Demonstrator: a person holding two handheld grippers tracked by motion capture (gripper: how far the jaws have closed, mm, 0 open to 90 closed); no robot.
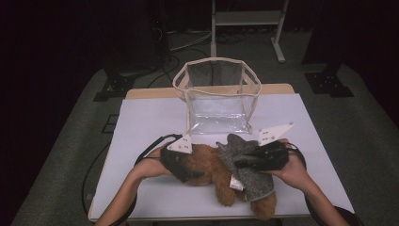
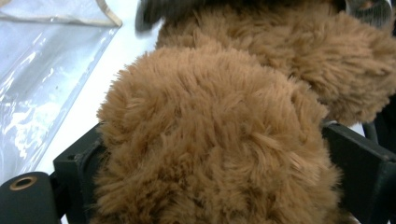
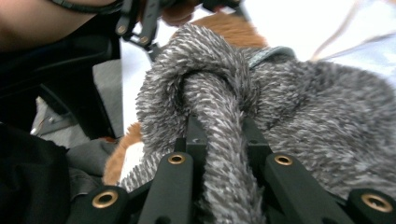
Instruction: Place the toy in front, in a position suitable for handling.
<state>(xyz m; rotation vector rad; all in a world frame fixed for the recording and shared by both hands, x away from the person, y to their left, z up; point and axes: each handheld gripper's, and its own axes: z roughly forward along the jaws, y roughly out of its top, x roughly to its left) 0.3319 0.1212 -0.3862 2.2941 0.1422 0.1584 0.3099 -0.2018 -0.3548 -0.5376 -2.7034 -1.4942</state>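
Brown plush toy (image 1: 214, 169) is lying mid-counter, long axis running 10-to-4; left tongs (image 1: 188, 172) are straddling its 9 o'clock end (wide, pads not pressing), right tongs (image 1: 244, 162) pinching its grey knit garment (image 1: 247, 169)

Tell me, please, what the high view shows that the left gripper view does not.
High view: the left hand and right hand, the grey cloth on the plush, and the whole upright bag. Left gripper view: close fur between the left tongs' wide-set jaws. Shared: the plush, part of the bag, and the white table.
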